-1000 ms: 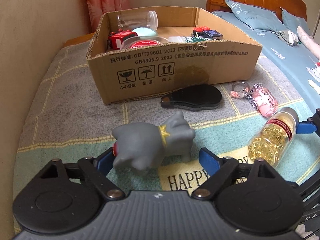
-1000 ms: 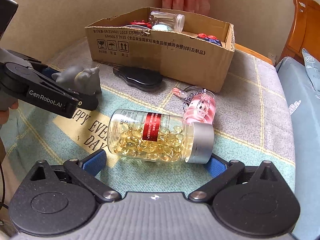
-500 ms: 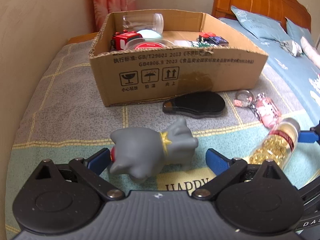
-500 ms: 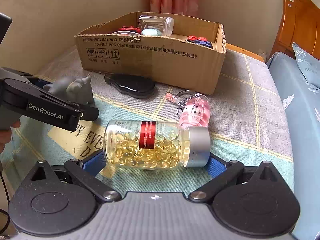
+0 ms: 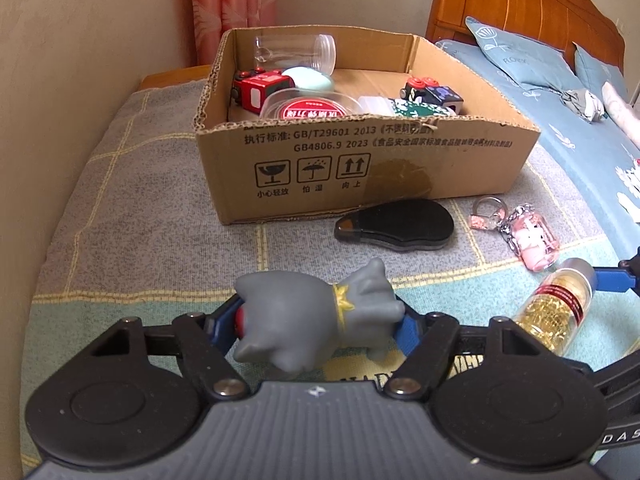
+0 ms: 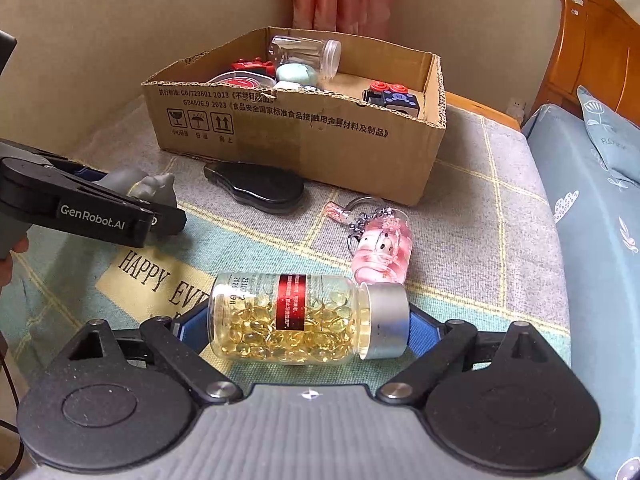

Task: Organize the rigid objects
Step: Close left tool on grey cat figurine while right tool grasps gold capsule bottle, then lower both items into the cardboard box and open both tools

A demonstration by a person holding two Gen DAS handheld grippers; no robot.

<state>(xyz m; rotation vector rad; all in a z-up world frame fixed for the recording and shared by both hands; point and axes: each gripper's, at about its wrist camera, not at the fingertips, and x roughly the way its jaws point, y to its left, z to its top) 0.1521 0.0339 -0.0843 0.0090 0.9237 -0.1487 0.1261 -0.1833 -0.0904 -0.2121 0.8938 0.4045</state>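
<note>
Two grippers are seen closing at once on a checked blanket [image 5: 132, 216], each on its own object, with an open carton [image 5: 360, 160] waiting in the upper middle of both frames. In the left wrist view, the left gripper [image 5: 320, 320] is closing on a grey toy [image 5: 316, 316] at centre frame; its blue pads [image 5: 406, 330] are seen at the head and the hind end, apparently touching. In the right wrist view, the right gripper [image 6: 298, 324] is closing on a capsule bottle [image 6: 308, 320] lying on its side at lower centre, one pad at the base and one at the silver cap; contact looks made or very nearly made.

The risks are judged as follows. The bottle is taken end to end along its length, so it could pivot or roll out between smooth pads once lifted. The toy's rounded head could be squeezed out of a shallow grip. A pink keyring [image 6: 380, 252] lies just beyond the bottle cap and could be dragged along. A black case [image 6: 256, 188], set close against the carton's front wall, could be clipped on the way over. With both tools near each other, as shown at the left edge of the right view, a collision is possible during transfer.
</note>
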